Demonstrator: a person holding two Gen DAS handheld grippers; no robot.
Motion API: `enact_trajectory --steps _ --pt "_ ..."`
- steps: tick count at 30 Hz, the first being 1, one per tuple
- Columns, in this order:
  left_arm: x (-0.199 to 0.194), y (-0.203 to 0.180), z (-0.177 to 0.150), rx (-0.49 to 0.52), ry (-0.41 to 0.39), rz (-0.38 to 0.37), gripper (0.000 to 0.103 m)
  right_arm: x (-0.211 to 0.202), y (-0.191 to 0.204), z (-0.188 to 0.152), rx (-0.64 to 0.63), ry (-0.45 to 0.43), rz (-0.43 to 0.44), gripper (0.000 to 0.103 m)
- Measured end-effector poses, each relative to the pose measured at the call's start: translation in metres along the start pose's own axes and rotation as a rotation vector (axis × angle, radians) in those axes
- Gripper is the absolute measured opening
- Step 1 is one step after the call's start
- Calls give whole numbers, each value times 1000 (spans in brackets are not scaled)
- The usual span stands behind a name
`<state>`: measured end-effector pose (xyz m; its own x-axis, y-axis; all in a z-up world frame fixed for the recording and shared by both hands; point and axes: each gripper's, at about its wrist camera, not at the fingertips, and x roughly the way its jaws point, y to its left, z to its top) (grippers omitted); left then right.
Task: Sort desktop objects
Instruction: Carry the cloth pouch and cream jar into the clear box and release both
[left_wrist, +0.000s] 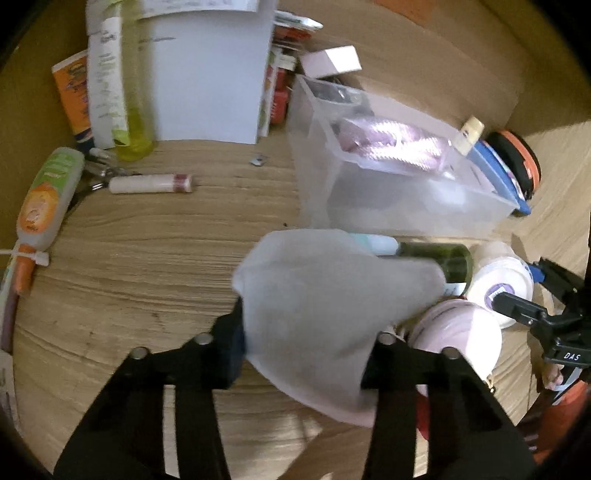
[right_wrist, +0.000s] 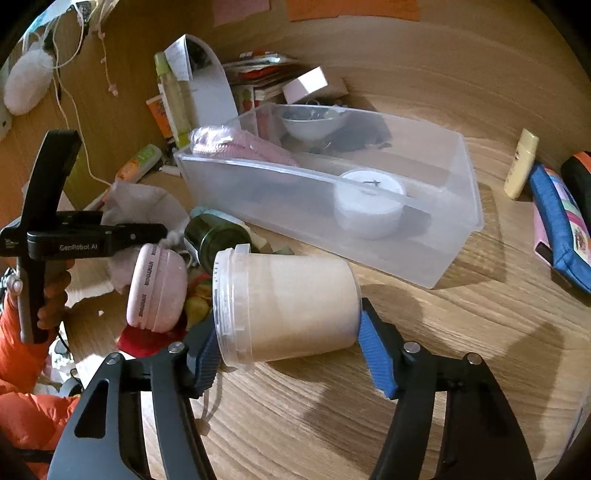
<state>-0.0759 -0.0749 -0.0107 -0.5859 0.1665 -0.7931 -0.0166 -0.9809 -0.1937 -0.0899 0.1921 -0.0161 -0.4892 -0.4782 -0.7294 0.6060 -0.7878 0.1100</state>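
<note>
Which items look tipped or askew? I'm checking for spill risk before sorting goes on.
The lidded tub lies sideways between the right gripper fingers. A dark green jar lies on its side near the clear bin. No spill visible.

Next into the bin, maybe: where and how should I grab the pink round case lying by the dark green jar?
Take the pink round case across its two flat faces, coming from above. It stands on edge, leaning against the clutter beside the dark green jar, so its faces are more exposed than its curved rim. The left gripper holds a white cloth, so free it first.
</note>
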Motion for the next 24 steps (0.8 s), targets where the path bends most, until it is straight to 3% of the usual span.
enact_trajectory --steps 9,24 --pt "-33 4 0 -3 -89 81 31 -33 -3 11 39 -87 -18 63" --pt "-80 -22 28 45 -234 26 31 -70 -7 39 46 -203 -32 63"
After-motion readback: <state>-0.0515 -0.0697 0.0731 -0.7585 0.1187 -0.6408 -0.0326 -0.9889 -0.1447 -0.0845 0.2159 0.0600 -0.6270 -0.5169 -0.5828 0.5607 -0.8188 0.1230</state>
